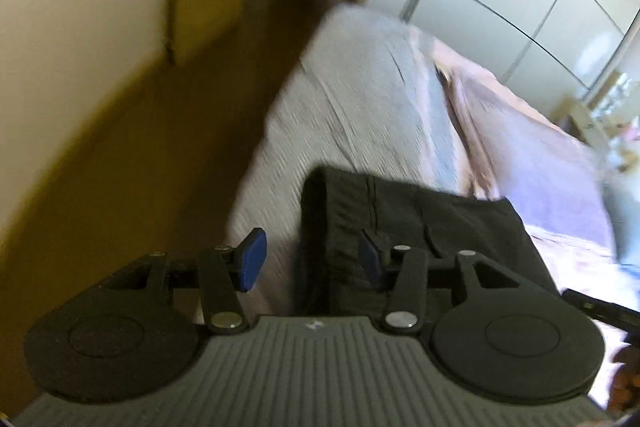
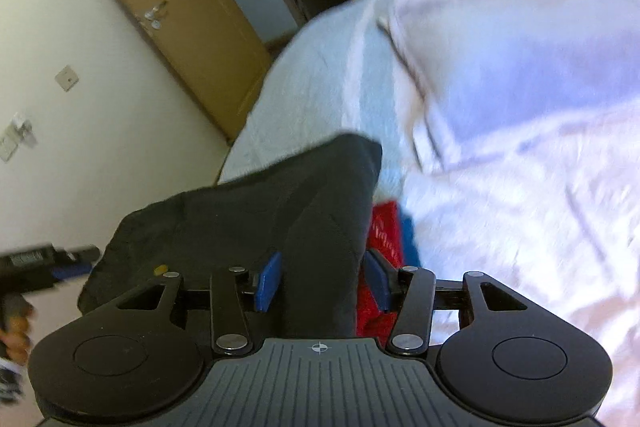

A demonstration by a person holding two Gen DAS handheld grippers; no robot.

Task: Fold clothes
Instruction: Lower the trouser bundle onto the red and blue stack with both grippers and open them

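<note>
Left gripper [image 1: 312, 259] jaws wide, empty; black garment [image 1: 420, 227] sits by its right pad, on the bed [image 1: 360, 107]. Right gripper [image 2: 322, 281] jaws part-open, garment fold between the pads, grip unclear. Only the right view shows red fabric [image 2: 382, 267] beside its right pad.

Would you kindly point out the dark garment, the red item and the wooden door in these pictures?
dark garment [image 1: 424, 227]: left wrist view, on its flat upper panel.
red item [image 2: 384, 239]: right wrist view, on its exposed face beside the garment.
wooden door [image 2: 176, 11]: right wrist view, on its panel near the handle.
</note>
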